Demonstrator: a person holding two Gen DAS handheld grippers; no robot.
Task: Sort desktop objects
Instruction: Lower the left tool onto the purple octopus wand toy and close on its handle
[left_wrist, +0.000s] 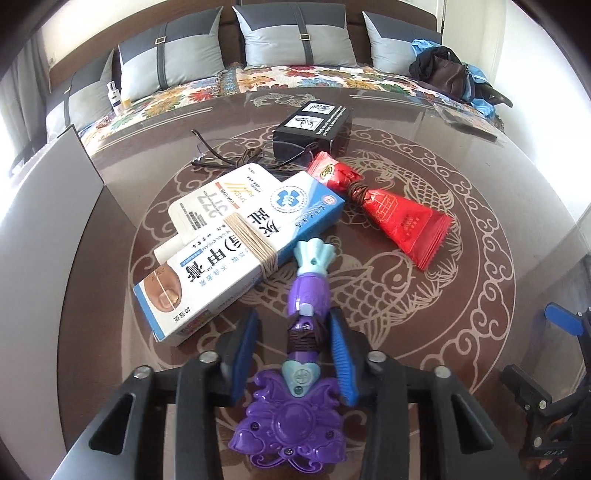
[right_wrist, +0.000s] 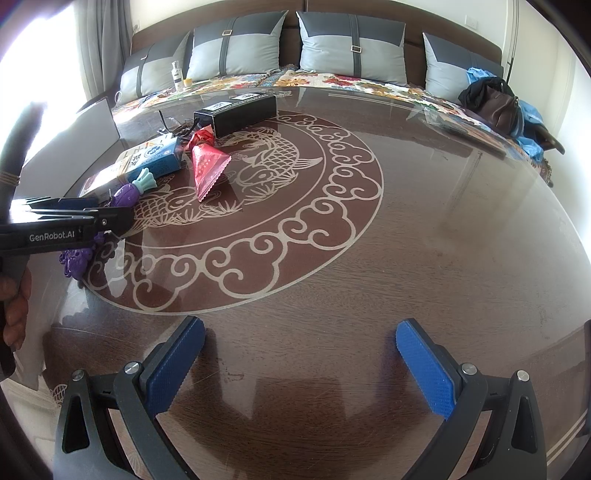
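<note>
A purple toy wand (left_wrist: 306, 295) with a teal tip lies on the round table (left_wrist: 461, 295). My left gripper (left_wrist: 295, 332) is open, its blue pads on either side of the wand's handle with gaps both sides. A white-and-blue cream box (left_wrist: 236, 251) tied with twine lies just left of it. A red snack packet (left_wrist: 388, 206), glasses (left_wrist: 229, 151) and a black box (left_wrist: 314, 127) lie beyond. My right gripper (right_wrist: 299, 354) is open and empty above bare table at the near edge. The wand (right_wrist: 127, 194) and left gripper (right_wrist: 74, 221) show at far left in the right wrist view.
A sofa with grey cushions (left_wrist: 295, 37) and a floral cover runs behind the table. A dark bag (left_wrist: 447, 74) and blue cloth lie at its right end, a small bottle (left_wrist: 116, 96) at its left. A grey panel (left_wrist: 66, 162) stands at the table's left.
</note>
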